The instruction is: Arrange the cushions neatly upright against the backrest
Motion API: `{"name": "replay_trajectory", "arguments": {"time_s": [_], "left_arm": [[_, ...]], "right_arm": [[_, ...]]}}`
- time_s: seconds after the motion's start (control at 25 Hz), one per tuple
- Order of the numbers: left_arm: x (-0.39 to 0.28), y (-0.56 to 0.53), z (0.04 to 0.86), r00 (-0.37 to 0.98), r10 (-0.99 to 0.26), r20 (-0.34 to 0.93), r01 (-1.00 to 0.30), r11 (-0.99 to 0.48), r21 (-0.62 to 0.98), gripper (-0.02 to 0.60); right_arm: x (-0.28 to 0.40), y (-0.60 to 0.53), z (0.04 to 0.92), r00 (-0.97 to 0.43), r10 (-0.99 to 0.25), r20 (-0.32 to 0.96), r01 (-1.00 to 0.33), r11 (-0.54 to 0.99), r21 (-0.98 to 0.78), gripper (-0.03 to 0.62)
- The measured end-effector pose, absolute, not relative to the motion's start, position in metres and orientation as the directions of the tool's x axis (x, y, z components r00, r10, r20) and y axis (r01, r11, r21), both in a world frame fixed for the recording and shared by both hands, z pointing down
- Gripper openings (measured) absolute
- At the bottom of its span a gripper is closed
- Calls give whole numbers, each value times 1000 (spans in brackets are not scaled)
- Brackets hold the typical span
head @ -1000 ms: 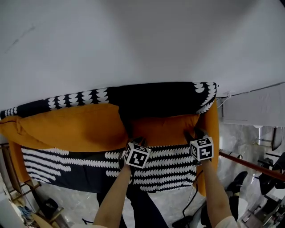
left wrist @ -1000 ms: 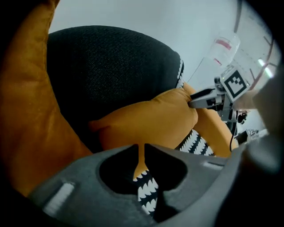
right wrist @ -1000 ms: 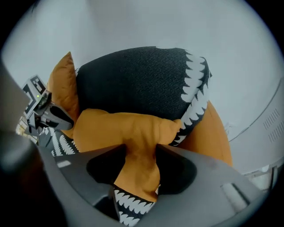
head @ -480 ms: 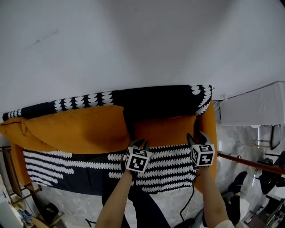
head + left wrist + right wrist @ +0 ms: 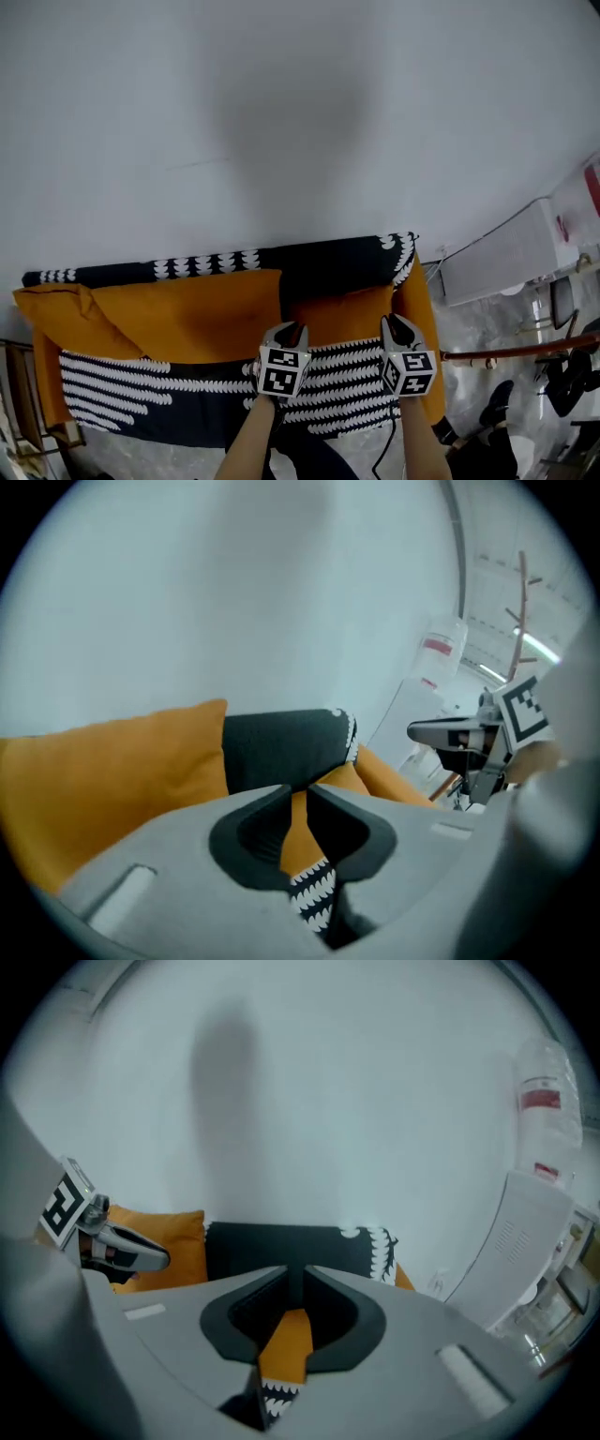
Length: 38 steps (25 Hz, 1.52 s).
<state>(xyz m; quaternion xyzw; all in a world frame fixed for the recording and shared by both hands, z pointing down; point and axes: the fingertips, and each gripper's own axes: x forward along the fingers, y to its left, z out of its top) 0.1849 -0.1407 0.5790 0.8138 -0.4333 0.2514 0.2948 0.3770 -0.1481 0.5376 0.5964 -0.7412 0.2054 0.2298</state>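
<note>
A sofa with a black-and-white patterned cover has a black backrest (image 5: 323, 264) (image 5: 277, 747) (image 5: 281, 1246). A wide orange cushion (image 5: 178, 314) (image 5: 103, 771) leans on it at the left. A smaller orange cushion (image 5: 339, 314) stands at the right end, between my grippers. My left gripper (image 5: 292, 328) (image 5: 298, 794) hovers by its lower left corner, jaws shut to a thin slit with nothing in them. Over the lower right corner is my right gripper (image 5: 395, 322) (image 5: 302, 1274), whose jaws have just been closing and now meet, with nothing between them. Both cushions appear upright against the backrest.
The orange armrest (image 5: 419, 328) closes the sofa's right end. Beyond it are a white wall-side unit (image 5: 497, 262) and a wooden rail (image 5: 525, 352). A white wall fills the upper half of every view. A wooden frame (image 5: 11, 394) stands at the sofa's left.
Both grippers have risen from the small cushion's lower corners, and the head view has tilted up toward the wall. The right jaws have closed. The cushions stay put.
</note>
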Motion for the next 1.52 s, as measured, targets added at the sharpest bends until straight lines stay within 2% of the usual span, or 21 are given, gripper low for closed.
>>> {"name": "replay_trajectory", "arguments": {"time_s": [0.16,0.52,0.88,1.16,1.52], "left_arm": [[151,-136,511,490,-646,585,-865,-446,232,52],[52,-109,366,417,-823,386,-909,-380,171,8],[-28,-77,259,365,-904,221,-931,-353,94,5],[-64,-46,224,335,-930,150,-942,-325,87,3],[-77,-10,223,335,-930,151,-942,-329,62,5]], "right_arm": [[348,-139,471,-170,-851,498,-982,187,-15,9],[282,-99,338,-123,-941,315,-991,134,14,9],[229,-61,259,-105,-976,192,-994,110,17,9],[212,-17,238,-73,-986,150,-997,73,0,9],[191,12,227,-70,-991,115,-998,69,-10,9]]}}
